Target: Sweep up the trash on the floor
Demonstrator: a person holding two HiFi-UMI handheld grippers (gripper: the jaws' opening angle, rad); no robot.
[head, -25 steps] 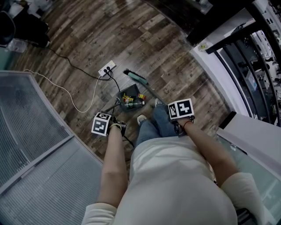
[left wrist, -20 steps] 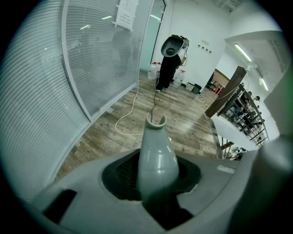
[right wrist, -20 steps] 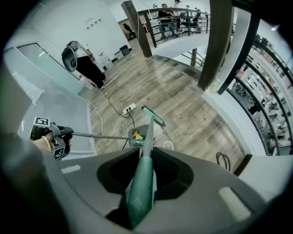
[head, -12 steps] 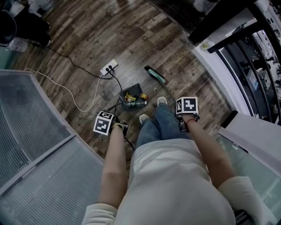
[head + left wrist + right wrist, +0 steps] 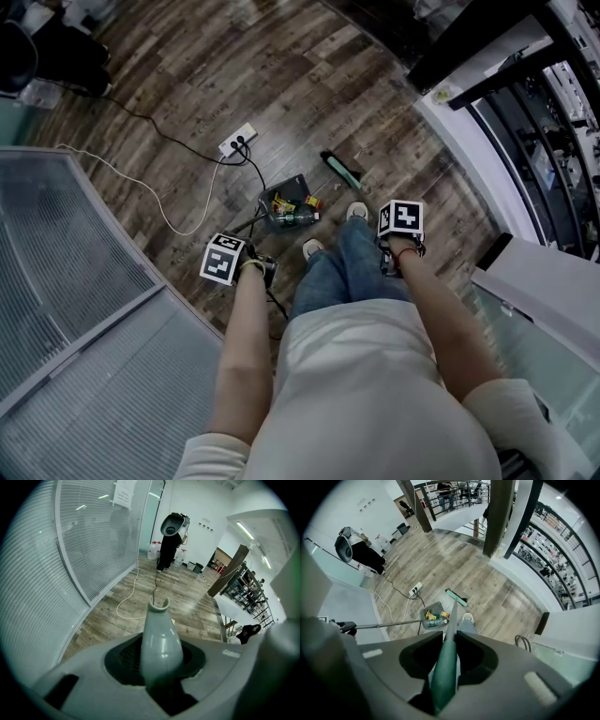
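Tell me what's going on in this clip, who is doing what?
A standing person has a gripper in each hand. The left gripper has its jaws shut on the grey dustpan handle. The right gripper has its jaws shut on the green broom handle. The dustpan sits on the wooden floor by the person's feet and holds trash, a bottle and bright wrappers. The broom head is down at the floor just beyond the pan, apart from it.

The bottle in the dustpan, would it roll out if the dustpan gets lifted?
It might roll: the bottle is round and lies on its side in the dustpan. It looks like clear plastic, so it is probably light. The wrappers beside it may slow it.
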